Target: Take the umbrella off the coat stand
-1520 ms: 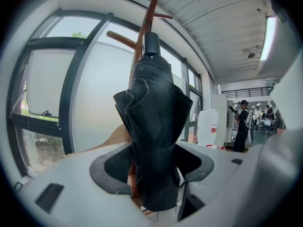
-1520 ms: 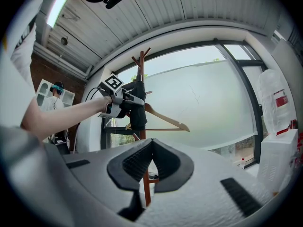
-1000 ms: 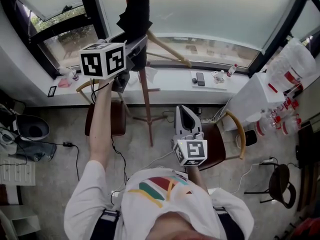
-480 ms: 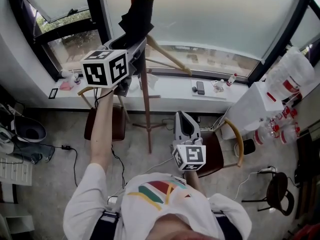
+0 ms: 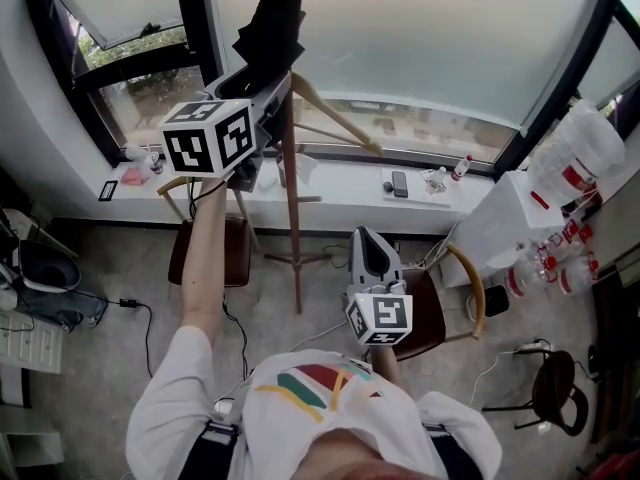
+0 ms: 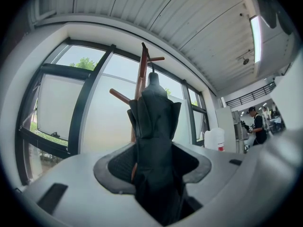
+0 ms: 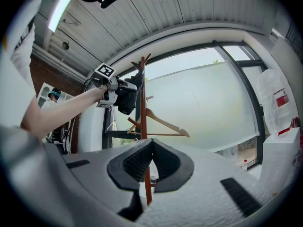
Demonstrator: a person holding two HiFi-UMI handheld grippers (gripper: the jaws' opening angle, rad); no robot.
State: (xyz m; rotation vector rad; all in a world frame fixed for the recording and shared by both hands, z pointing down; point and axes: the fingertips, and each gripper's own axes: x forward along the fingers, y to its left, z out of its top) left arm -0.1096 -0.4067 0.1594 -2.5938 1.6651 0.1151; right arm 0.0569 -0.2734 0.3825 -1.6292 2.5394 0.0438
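A folded black umbrella (image 5: 268,28) hangs against the top of the brown wooden coat stand (image 5: 292,218) in front of the window. My left gripper (image 5: 265,103) is raised at arm's length and shut on the umbrella's lower part. In the left gripper view the black fabric (image 6: 154,126) fills the gap between the pads, and the stand's pegs (image 6: 142,65) rise behind it. My right gripper (image 5: 372,243) is held low near my chest, pointing at the stand. Its pads meet at the tips (image 7: 151,143) with nothing between them. The stand's pole (image 7: 142,93) shows beyond.
A wooden clothes hanger (image 5: 335,113) hangs on the stand to the right of the umbrella. Two chairs (image 5: 215,248) (image 5: 440,298) flank the stand's base. A phone (image 5: 394,181) and small bottles lie on the windowsill. A white table (image 5: 510,208) with water bottles stands at right.
My left gripper has risen a little along the stand with the umbrella in it. The right gripper has stayed where it was.
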